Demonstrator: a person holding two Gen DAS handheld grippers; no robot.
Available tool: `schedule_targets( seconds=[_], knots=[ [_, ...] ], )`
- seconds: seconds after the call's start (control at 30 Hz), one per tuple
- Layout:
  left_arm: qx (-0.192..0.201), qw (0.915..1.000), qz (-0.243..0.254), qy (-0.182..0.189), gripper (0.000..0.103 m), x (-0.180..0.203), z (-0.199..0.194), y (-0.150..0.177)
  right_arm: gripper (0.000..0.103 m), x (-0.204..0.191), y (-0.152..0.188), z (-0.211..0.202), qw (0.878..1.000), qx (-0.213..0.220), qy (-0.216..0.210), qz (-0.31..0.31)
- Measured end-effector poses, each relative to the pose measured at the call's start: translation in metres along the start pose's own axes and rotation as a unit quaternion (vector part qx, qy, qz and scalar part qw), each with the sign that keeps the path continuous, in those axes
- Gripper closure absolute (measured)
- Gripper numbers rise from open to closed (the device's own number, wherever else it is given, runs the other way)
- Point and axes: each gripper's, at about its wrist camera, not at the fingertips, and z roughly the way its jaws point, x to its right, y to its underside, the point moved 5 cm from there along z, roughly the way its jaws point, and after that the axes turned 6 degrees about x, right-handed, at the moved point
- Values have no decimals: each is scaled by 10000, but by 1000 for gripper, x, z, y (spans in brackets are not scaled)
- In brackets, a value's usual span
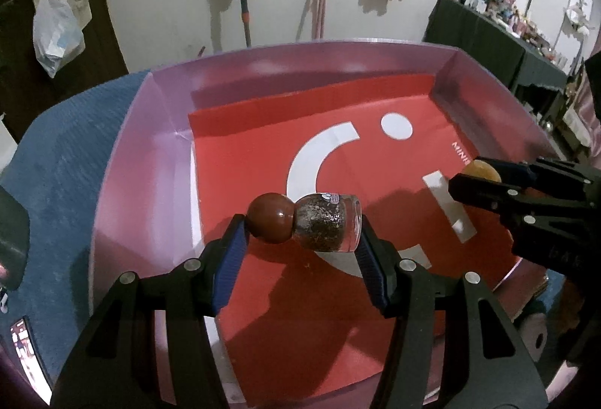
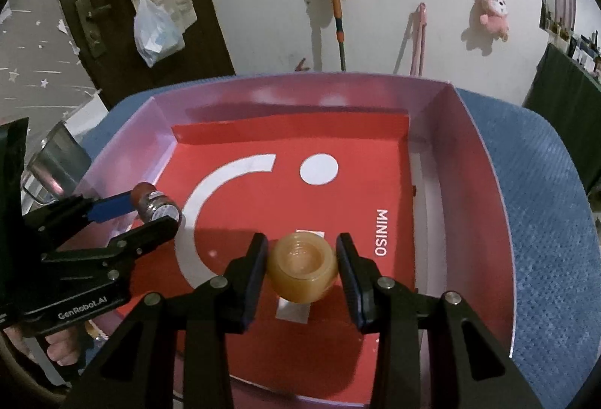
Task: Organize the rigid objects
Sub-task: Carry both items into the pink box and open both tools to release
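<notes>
Surface [image 2: 544, 206]: we are looking at a blue covering with a woven, ribbed texture, running under and around the box.
Box [image 1: 135, 153]: we are seeing a wide, shallow rectangular tray with glossy pale pink walls; a flat red sheet [image 1: 300, 296] printed with a white arc, a white dot and white lettering is lining its floor.
Left gripper [image 1: 304, 243]: we are holding it over the left part of the box, black arms with blue ribbed pads; it is clamping the spice jar end to end, one pad on the cap and one on the base.
Right gripper [image 2: 302, 268]: we are holding it over the middle of the red sheet; its black pads are pressing on both sides of the amber cup.
Spice jar [image 1: 319, 227]: a small clear glass bottle with dark speckled contents and a round, glossy brown cap is lying sideways between the left pads, above the box floor.
Amber cup [image 2: 302, 268]: a small, squat, translucent yellowish round piece with a hollow, ridged mouth is facing the right wrist camera.
Around: pink plush toys [image 2: 494, 14] and a mop handle [image 2: 336, 7] are hanging on the white wall behind the box; a plastic bag [image 2: 156, 29] is hanging on a dark door, and a metal cup [image 2: 56, 161] is standing left of the box.
In the way: nothing is lying on the red sheet beneath either gripper.
</notes>
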Motion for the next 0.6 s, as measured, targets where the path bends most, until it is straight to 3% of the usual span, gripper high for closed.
schedule_targets(
  seconds=[0.13, 0.6],
  knots=[
    [-247, 9996, -72, 73, 49, -3, 11, 6, 63, 4, 5, 7, 9999, -147, -13, 74],
    [-251, 9996, -94, 77, 48, -5, 12, 8, 62, 7, 9, 15, 9994, -330, 98, 53]
  ],
)
